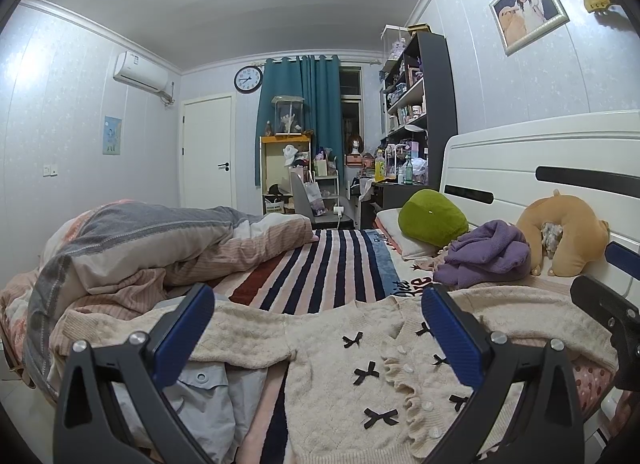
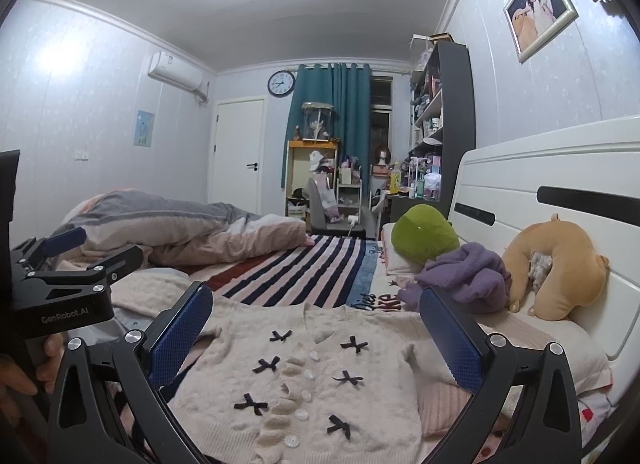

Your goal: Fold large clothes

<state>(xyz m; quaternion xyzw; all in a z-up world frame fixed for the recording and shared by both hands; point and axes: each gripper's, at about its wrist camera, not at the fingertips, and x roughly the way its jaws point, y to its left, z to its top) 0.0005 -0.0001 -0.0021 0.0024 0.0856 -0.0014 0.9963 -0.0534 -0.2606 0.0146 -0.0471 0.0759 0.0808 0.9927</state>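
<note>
A cream knit cardigan (image 1: 340,376) with small black bows and white buttons lies spread flat on the bed, sleeves out to both sides. It also shows in the right wrist view (image 2: 320,380). My left gripper (image 1: 316,300) is open and empty, hovering just above the cardigan's upper part. My right gripper (image 2: 316,300) is open and empty above the cardigan's front. The left gripper's body (image 2: 64,288) shows at the left of the right wrist view; the right gripper's body (image 1: 604,308) shows at the right edge of the left wrist view.
A striped blanket (image 1: 320,268) covers the bed. A rumpled duvet (image 1: 140,248) lies at the left. A purple garment (image 1: 484,256), a green cushion (image 1: 432,219) and a tan plush (image 1: 568,240) sit by the white headboard (image 1: 540,159). A grey garment (image 1: 204,388) lies under the cardigan's left side.
</note>
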